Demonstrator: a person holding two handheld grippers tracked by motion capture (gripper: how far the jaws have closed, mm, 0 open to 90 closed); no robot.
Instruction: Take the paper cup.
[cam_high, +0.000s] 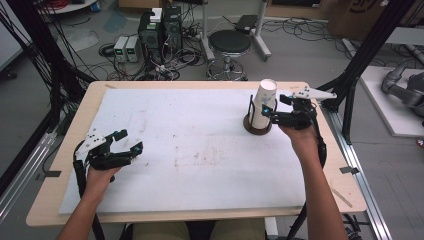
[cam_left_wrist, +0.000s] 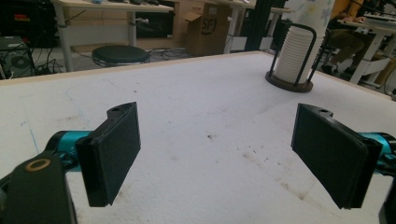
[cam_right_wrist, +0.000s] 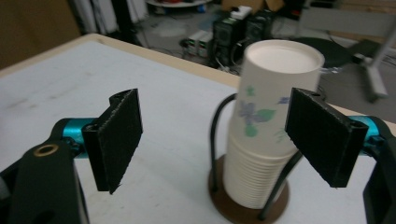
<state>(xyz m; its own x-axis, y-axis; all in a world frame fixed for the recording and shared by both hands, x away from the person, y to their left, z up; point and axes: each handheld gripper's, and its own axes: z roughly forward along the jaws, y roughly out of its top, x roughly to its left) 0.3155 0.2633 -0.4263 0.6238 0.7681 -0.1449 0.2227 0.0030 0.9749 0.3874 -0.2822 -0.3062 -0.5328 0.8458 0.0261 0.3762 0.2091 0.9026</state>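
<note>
cup stack (cam_high: 263, 106) blocks far right — white mat (cam_high: 190, 150) open

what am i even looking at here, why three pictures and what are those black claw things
A person sits at a table holding a hand-held two-jaw gripper in each hand. The high view looks down on the white sheet covering the wooden table. The other two pictures come from cameras riding on each gripper, looking out between its black jaws. The left gripper is open over bare sheet, holding nothing. The right gripper is open beside a stack of white floral paper cups, upside down in a dark wire holder with a round brown base.
</note>
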